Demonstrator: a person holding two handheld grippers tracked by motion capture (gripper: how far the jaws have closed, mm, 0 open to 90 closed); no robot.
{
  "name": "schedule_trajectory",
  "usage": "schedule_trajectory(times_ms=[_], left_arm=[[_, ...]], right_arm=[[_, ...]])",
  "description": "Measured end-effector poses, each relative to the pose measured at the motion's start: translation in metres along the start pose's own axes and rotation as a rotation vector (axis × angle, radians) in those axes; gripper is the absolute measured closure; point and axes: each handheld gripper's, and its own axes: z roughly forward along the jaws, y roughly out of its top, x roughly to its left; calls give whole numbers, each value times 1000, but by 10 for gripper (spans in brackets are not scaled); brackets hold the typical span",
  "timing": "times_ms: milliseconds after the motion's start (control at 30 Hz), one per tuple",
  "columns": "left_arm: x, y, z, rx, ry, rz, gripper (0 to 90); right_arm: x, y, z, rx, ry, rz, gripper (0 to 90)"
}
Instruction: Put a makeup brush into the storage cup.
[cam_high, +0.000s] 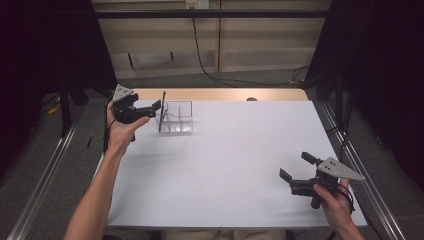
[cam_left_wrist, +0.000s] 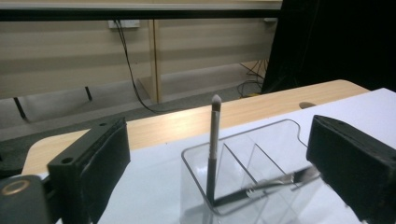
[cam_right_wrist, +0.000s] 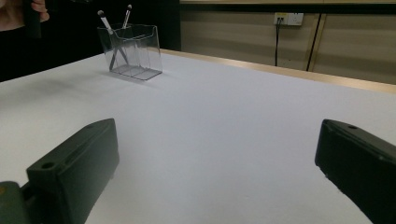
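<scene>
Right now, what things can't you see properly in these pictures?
- Brushes: the right gripper view shows two, far off and small; which compartment each stands in is unclear.
- Second brush: in the left gripper view its end runs behind the right finger.
- Clear holder: that view's bottom edge cuts off its base.
- Dark spot on the table's far edge, high view: too small to name.
</scene>
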Motion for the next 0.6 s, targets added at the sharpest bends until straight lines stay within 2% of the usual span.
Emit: schedule_trajectory(times_ms=[67, 133, 233, 367, 433, 500, 600], left_arm=[[0, -1, -5, -12, -8, -16, 42], [1, -1, -10, -12, -12, 3, 35], [-1, 1, -18, -26, -34, 2, 33], [-4, 3, -31, -48, -72, 46, 35], [-6, 3, -36, -60, -58, 59, 30], [-7, 3, -38, -51, -47, 69, 31], [-11, 1, -43, -48, -62, 74, 31]], right_arm=[[0, 0, 1, -3, 4, -2, 0], [0, 1, 1, -1, 3, 2, 0], [-1, 0, 2, 2, 7, 1, 0], [-4, -1, 2, 2, 5, 7, 0], [-5, -1, 2, 0, 4, 11, 0], [-6, -1, 2, -1, 0, 15, 0], [-6, 0, 2, -4, -1, 12, 0]])
